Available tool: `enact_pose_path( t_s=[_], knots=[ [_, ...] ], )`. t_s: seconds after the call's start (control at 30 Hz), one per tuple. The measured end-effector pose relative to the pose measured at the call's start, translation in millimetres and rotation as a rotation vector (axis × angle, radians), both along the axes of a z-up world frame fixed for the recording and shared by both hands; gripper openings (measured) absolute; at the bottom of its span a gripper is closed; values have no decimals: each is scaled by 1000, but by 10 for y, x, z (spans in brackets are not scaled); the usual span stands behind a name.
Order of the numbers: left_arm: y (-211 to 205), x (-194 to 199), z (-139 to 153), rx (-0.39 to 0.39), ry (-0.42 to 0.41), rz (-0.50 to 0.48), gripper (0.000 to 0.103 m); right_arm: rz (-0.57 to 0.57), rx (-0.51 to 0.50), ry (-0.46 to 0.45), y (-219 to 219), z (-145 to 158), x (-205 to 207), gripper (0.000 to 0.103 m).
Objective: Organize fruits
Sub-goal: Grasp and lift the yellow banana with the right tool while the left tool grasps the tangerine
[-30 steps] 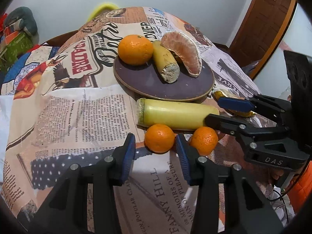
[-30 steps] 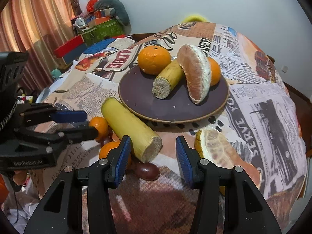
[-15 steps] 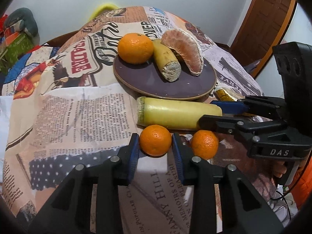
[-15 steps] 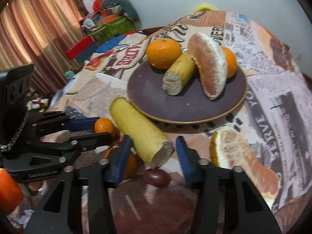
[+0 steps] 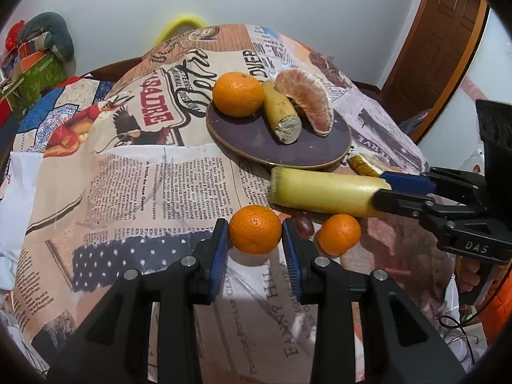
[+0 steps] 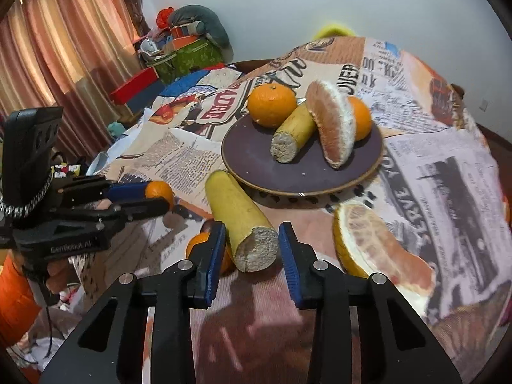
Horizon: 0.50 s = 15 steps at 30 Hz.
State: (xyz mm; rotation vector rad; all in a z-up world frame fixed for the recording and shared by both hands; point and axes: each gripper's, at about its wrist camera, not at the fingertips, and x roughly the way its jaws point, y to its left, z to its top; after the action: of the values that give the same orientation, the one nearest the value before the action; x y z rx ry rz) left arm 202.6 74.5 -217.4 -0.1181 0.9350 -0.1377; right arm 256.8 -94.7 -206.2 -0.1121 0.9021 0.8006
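My right gripper (image 6: 252,248) clamps the long yellow banana (image 6: 238,216); its cut end faces me. My left gripper (image 5: 255,244) squeezes a round tangerine (image 5: 255,233).

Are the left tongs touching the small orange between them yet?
Touching. In the left wrist view both blue pads press the orange's sides, no gap visible.

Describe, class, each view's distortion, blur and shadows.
Left wrist view: fisheye bends the door frame, corners are black, the fruit is sharp, and the gripped orange casts a soft shadow. Right wrist view: same curvature, the tablecloth blurs rightward, and shadow lies under the plate.
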Motion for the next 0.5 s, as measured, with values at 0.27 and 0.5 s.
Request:
enact_pose_path(
  t_s=[0.27,0.5],
  knots=[
    [-88,-200,157,16,-24,-18,34,-73,-28,-42,-412,154,-263,30],
    [-173,-358,125,25,-8,-35,34,-105,-80,-2,-625,26,-462,30]
  ],
)
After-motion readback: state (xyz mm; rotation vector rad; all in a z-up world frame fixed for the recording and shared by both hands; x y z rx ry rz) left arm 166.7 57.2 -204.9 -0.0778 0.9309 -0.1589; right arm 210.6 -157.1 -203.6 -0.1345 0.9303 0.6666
